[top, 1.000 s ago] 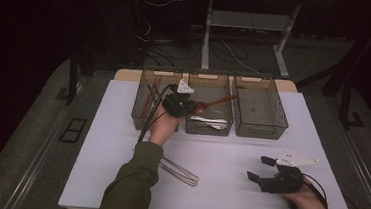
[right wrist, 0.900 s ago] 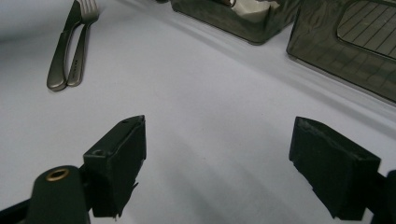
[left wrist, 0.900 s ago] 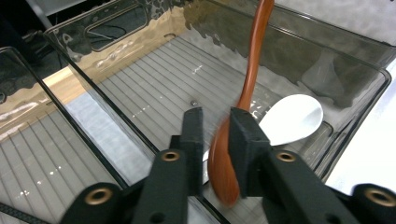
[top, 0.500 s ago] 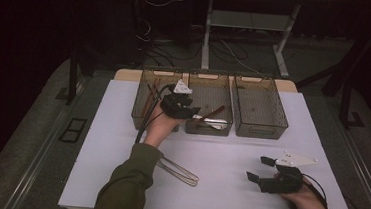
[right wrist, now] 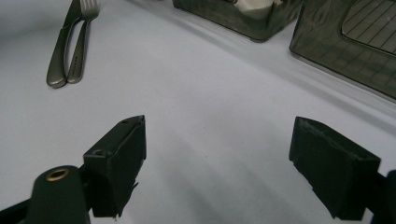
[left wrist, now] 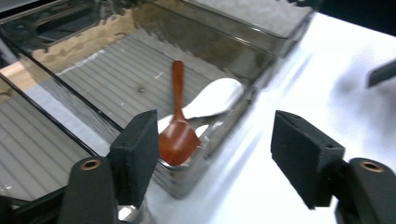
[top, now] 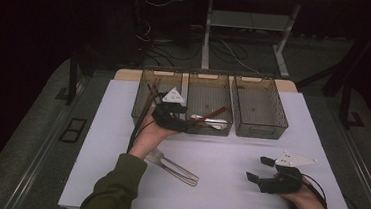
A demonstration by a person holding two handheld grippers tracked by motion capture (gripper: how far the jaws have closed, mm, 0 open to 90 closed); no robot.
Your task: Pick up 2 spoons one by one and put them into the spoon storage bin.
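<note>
Released brown spoon below hand-held gripper

No readable text, label or number anywhere.

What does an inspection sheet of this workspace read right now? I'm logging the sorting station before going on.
Surface: white table top, bare patches clean.
Job's things: brown spoon on white spoon in middle bin; fork and knife on table.
Clutter: nothing seen.
Grippers: left gripper open, jaws just opened, empty; right gripper open, empty.
Cables: tangle on floor.
Surroundings: dark, desk legs behind.
</note>
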